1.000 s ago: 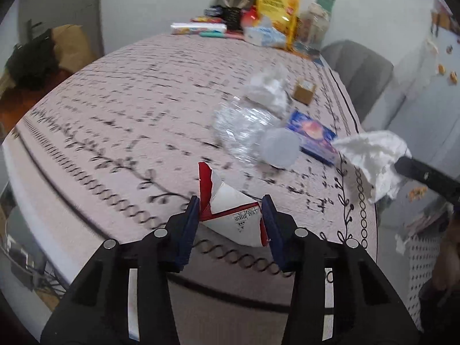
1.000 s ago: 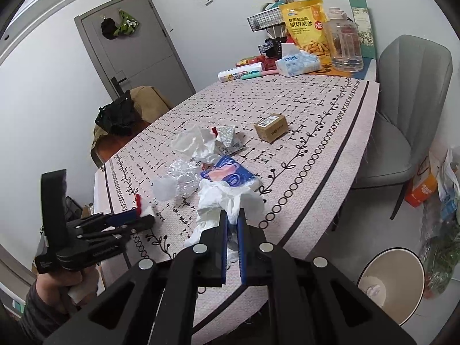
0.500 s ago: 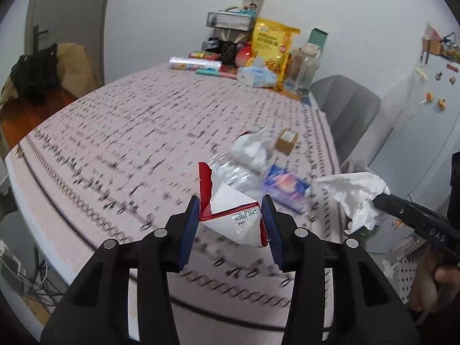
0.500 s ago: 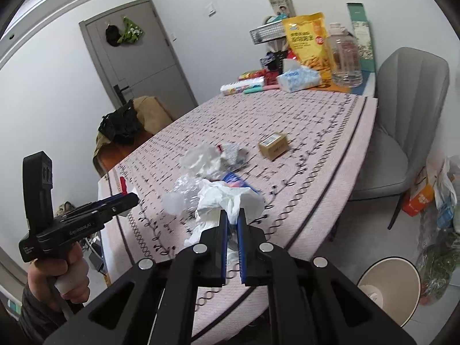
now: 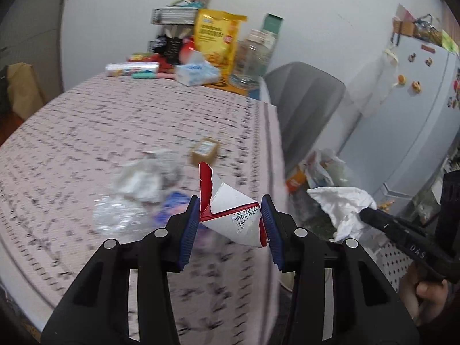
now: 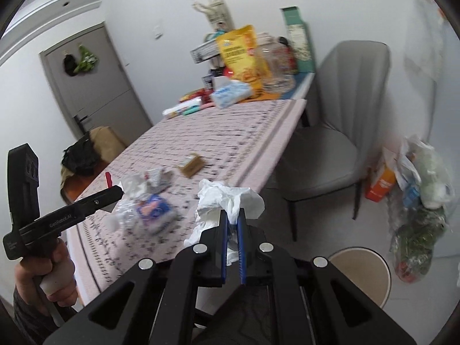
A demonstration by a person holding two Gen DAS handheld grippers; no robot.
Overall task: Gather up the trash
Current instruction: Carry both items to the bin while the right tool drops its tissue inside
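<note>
1. The torn red-and-white carton [image 5: 234, 215] is held in the air above the near part of the table [image 5: 86, 120], clamped between the blue pads of the left gripper [image 5: 231, 224], whose jaws stand fairly wide and press on the carton's two sides.
2. The crumpled white tissue [image 6: 227, 201] is pinched in the right gripper [image 6: 233, 230], jaws almost together on it, held off the table's edge over the floor.
3. The left wrist view shows the carton's printed label and torn flap; the right wrist view shows only a red sliver [image 6: 108, 178] of it at the left gripper's tip.
4. The right wrist view alone shows the beige bin [image 6: 365, 273] on the floor, below and right of the tissue, beside the grey chair [image 6: 330, 149].
5. Still on the table lie a crushed clear plastic bottle [image 5: 120, 215], a blue packet [image 6: 153, 208], white crumpled wrappers [image 5: 141, 179] and a small brown box [image 5: 204, 151], close together and blurred.
6. At the table's far end stand a yellow snack bag [image 5: 215, 46] and a tissue pack [image 5: 195, 73].
</note>
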